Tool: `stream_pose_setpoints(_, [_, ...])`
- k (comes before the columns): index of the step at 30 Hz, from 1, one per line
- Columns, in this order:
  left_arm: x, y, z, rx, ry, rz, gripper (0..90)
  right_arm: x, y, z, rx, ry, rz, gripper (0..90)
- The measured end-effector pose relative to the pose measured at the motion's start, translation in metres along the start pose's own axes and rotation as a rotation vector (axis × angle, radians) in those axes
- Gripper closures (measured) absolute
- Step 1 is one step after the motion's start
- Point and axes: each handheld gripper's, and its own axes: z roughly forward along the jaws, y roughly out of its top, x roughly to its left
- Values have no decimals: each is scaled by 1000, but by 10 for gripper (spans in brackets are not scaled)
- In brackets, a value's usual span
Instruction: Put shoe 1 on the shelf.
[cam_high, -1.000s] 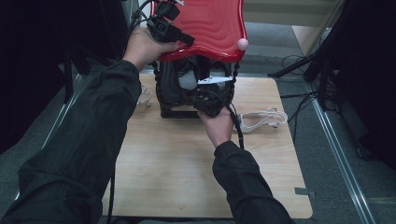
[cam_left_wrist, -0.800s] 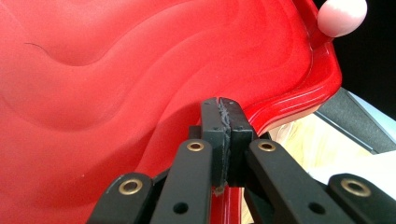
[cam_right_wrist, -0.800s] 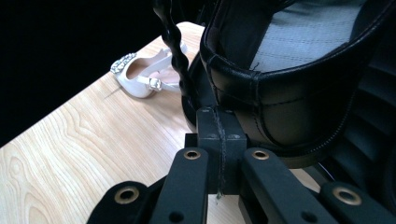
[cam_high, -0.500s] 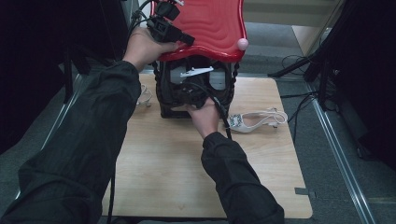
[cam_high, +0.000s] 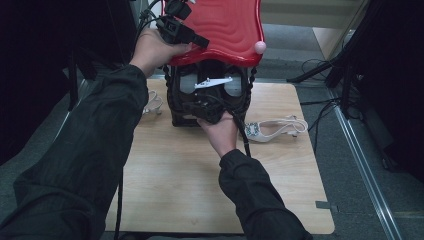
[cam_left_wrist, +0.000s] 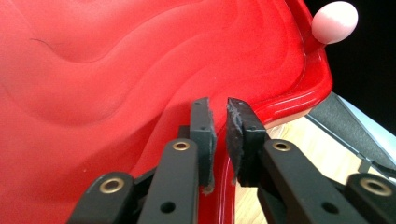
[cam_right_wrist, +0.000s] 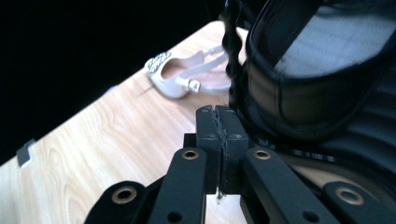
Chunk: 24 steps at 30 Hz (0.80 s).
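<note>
My left tool (cam_left_wrist: 219, 135) sits at the left edge of the red lid (cam_left_wrist: 116, 79). Its jaws have just been opening and now stand a little apart, with the lid's rim running up between them. I don't think the pads are pressing on it any more. The lid is glossy, moulded in soft waves, with a pale pink knob (cam_left_wrist: 335, 21) at its far corner. It lies over the top of the black case (cam_high: 185, 107), which stands at the far middle of the counter (cam_high: 200, 190).

My right tool (cam_right_wrist: 217, 140) is closed with nothing in it, pads flat together. It is low at the near face of the case, just beside the case's ribbed wall.

The next move turns on the white sandal (cam_high: 275, 129). It lies on the counter to the right of the case, near my right tool and well apart from the left one, so the right hand is the nearer. Its long axis runs left to right, with the jewelled toe toward the case and the thin straps trailing off to the right.

Something white (cam_high: 212, 82) shows under the lid. It may be another shoe, but the view is too dim to be sure.
</note>
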Motion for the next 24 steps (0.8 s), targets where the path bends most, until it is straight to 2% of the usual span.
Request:
stream_pose_setpoints(2, [-2,1,-2,8,-4,0,758,2,-3,-5,8,10,0,863])
stream_pose_setpoints(5, [-6,1,-7,14,-10,0,654,2,-10,-11,21,10,-7,820])
stream_pose_setpoints(8, [-11,0,-12,5,-10,13,560,-3,-19,-14,52,26,25,791])
stream_pose_setpoints(10, [-15,-2,-16,3,-10,32,530,-6,-25,-18,55,40,38,764])
stream_pose_setpoints(15, [-21,-9,-22,4,-14,38,469,-11,-39,-31,59,32,40,701])
stream_pose_setpoints(19, [-26,-16,-25,1,-23,45,442,-16,-52,-38,69,31,67,652])
stream_pose_setpoints(22, [-30,-22,-27,3,-31,54,426,-19,-61,-44,59,33,71,613])
stream_pose_setpoints(24, [-33,-26,-28,5,-38,57,420,-21,-67,-50,44,41,92,603])
